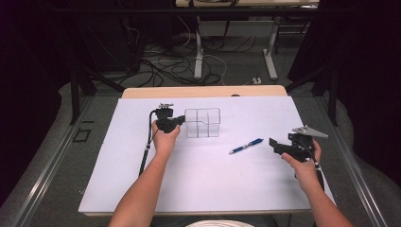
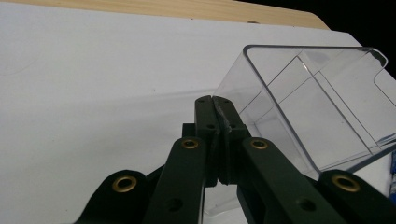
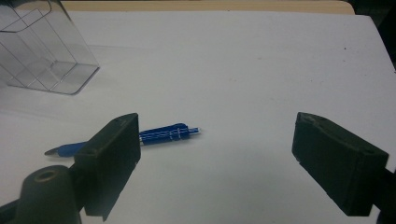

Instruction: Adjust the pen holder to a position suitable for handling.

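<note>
Black jaws of the left gripper (image 2: 215, 109) pinch the near wall of the clear organizer (image 2: 308, 107), keeping it steady. Right gripper (image 3: 215, 154) is spread wide beside the blue pen (image 3: 154, 136); it should straddle the barrel squarely before closing.

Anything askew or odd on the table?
Nothing spilled or broken. The clear organizer stands upright, its wall pinched by the left gripper. The blue pen lies loose on the sheet, right gripper open.
</note>
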Motion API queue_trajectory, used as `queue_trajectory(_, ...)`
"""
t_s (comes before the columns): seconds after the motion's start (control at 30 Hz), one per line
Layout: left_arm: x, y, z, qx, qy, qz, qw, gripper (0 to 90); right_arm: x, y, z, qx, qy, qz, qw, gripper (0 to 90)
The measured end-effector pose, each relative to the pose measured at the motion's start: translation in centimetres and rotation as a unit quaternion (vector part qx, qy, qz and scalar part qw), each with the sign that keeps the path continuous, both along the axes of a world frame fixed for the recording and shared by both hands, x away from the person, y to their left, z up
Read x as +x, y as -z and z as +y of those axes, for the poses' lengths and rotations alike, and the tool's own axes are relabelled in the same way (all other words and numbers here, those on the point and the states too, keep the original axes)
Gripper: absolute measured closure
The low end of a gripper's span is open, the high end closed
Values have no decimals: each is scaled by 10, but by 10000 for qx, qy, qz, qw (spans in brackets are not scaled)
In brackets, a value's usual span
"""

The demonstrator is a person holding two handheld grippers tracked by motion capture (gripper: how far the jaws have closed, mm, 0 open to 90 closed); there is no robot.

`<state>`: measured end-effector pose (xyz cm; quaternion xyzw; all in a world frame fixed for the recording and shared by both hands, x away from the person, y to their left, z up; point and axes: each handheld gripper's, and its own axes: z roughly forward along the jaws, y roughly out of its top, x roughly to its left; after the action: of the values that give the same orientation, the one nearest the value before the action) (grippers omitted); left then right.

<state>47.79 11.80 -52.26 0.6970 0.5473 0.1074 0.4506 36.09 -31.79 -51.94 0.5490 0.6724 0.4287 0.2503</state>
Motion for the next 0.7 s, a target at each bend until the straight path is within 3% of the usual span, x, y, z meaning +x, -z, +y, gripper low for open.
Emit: queue_trajectory(0.7,1,2,0,-7,111,27,9999,895,0,0,0,-31,-15,-18,10000,150)
